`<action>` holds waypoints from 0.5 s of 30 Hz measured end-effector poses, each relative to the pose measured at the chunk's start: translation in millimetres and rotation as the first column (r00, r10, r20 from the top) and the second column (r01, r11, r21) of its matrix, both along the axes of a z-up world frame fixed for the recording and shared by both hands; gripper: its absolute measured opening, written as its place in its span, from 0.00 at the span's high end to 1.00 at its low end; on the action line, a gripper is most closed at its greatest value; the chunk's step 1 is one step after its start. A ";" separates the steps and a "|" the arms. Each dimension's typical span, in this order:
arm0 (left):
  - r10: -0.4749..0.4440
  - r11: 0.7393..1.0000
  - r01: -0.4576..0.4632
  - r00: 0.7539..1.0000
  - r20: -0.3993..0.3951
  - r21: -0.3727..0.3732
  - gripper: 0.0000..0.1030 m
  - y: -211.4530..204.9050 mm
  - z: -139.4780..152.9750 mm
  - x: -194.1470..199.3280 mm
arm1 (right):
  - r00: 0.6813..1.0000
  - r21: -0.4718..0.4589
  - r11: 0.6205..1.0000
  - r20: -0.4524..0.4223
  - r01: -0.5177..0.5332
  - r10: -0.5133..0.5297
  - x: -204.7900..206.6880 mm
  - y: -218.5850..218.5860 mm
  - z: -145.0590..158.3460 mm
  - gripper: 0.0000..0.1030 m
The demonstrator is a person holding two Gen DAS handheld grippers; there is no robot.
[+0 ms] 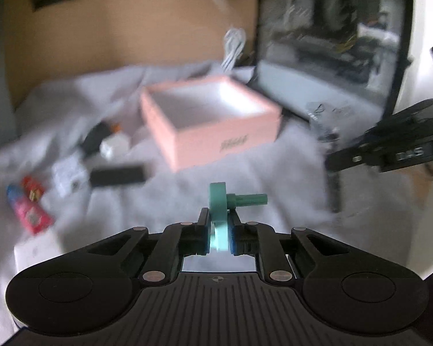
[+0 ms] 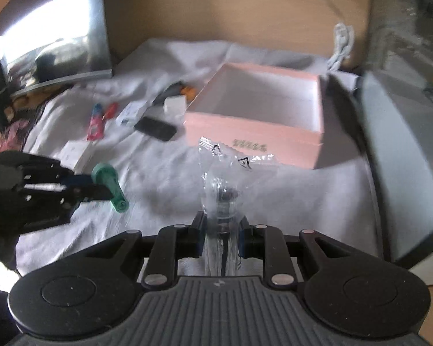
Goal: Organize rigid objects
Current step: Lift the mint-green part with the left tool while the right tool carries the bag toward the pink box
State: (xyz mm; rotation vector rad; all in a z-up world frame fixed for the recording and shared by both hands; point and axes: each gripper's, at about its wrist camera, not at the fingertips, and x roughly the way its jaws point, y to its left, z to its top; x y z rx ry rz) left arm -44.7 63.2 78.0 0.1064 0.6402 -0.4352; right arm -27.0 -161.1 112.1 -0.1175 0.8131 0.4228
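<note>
white cloth [image 2: 274, 190] covers the bench, with a brown board standing along its far edge and a dark screen at each far corner. toward the left edge lies a small heap of loose things: a red tube [image 2: 95, 127], a white carton [image 2: 78, 152] and a black phone [image 2: 156, 128].

the left tongs [image 1: 218, 225] are closed on the round disc of a green plastic part [image 1: 225, 201]. its stem, the long axis, points sideways to the right, across the line of the tongs. the pink box [image 1: 210, 121] is open at the top and looks empty. from these tongs it lies straight ahead and a little right, with bare cloth between.

the right tongs [image 2: 220, 230] are closed on a clear plastic bag [image 2: 225, 178] with a dark small piece inside. the bag stands up above the pads. from here the pink box [image 2: 257, 115] lies ahead and slightly right, and i judge this hand nearer to its front wall than the left one.
</note>
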 end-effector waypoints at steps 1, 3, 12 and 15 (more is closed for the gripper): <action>-0.005 1.000 0.005 1.000 0.024 -0.015 0.86 -2.7 9.5 3.0 | 1.000 0.010 1.000 0.023 0.010 -0.010 1.5 -2.8 7.5 0.80; -0.009 0.998 0.013 0.997 0.075 -0.054 0.88 -5.5 30.4 12.0 | 0.997 0.026 0.999 0.068 0.022 -0.024 6.6 -4.5 22.9 0.80; 0.012 0.991 0.023 0.968 0.252 -0.134 0.88 -22.3 119.6 91.3 | 0.961 0.094 0.992 0.255 0.086 -0.107 72.2 -4.6 91.2 0.80; -0.012 0.993 0.025 0.993 0.115 -0.114 0.86 -29.1 109.3 112.6 | 0.961 0.124 0.987 0.245 0.100 -0.128 88.5 -7.1 96.4 0.80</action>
